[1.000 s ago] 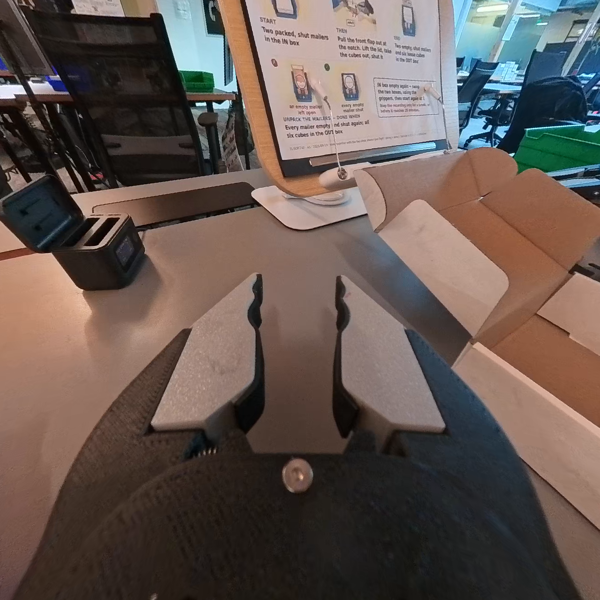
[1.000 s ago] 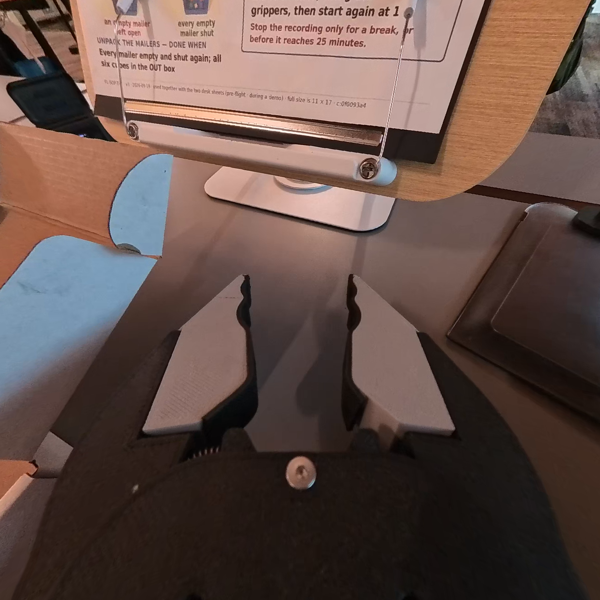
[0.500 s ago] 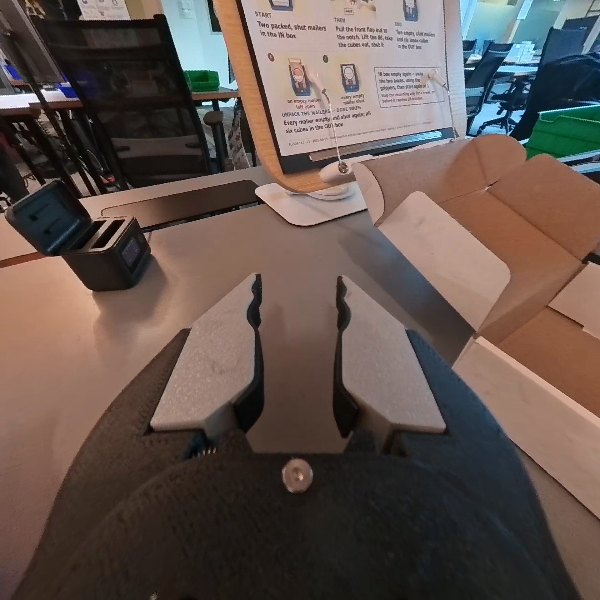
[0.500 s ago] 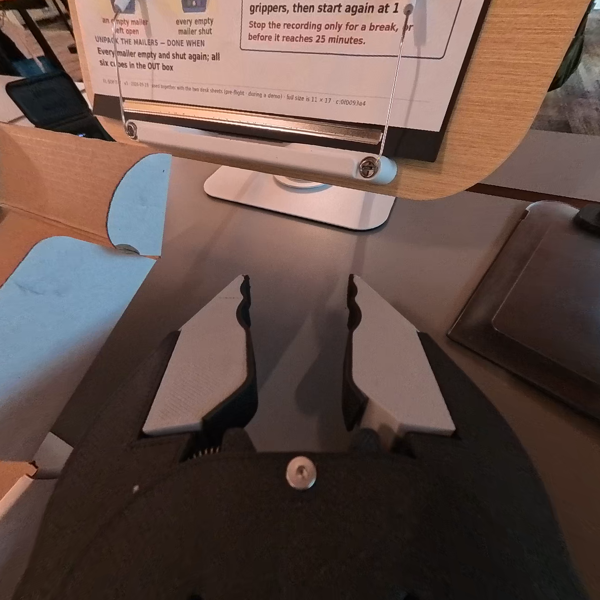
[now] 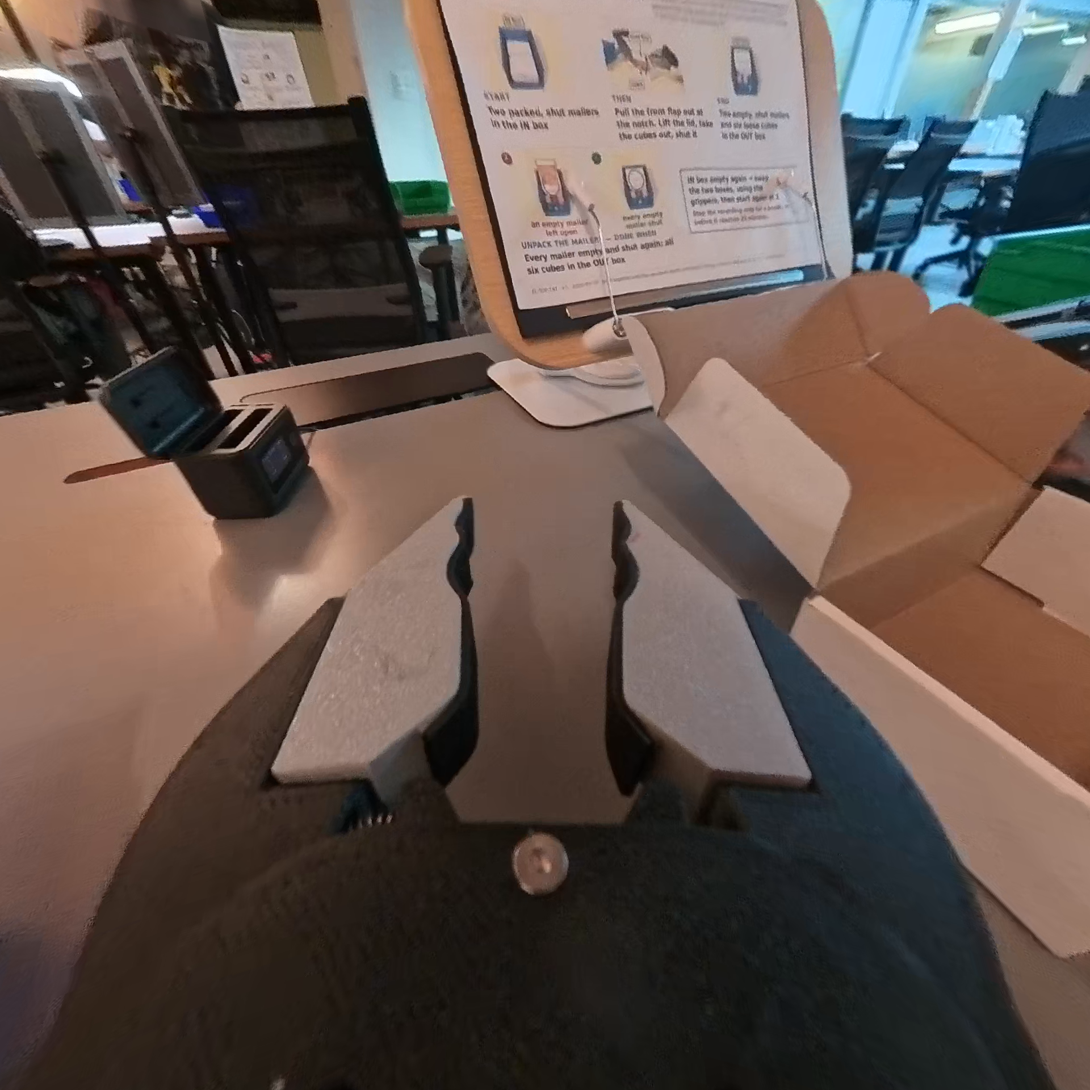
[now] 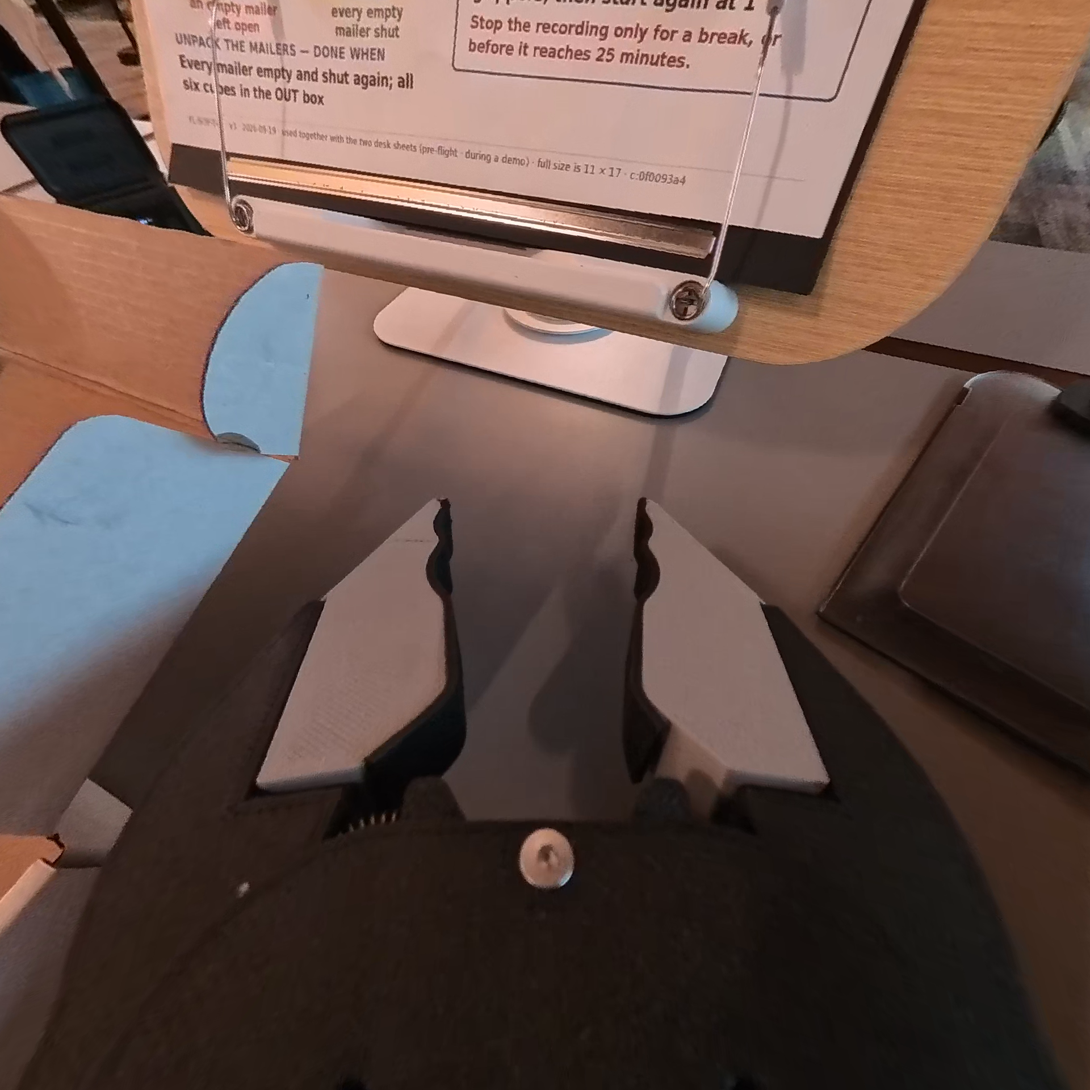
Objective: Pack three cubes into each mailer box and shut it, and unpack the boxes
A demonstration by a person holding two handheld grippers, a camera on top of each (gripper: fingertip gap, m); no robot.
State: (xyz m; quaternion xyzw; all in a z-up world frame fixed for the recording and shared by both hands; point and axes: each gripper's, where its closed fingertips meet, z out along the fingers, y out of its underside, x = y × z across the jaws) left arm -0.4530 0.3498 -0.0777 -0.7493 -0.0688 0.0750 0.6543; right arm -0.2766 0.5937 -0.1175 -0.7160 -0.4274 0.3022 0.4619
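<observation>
My left gripper (image 5: 541, 513) and right gripper (image 6: 541, 513) hang parted and empty; I'd swing inward toward the open mailer box (image 5: 920, 424), approaching its lid squarely.

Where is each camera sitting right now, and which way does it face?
Left wrist view: rides the left tongs, open and empty, facing across the grey table to the instruction stand; open mailer box to its right, black case to its left.
Right wrist view: rides the right tongs, open and empty, close to the stand; mailer flap to its left.
Shared: stand, mailer, table.
</observation>
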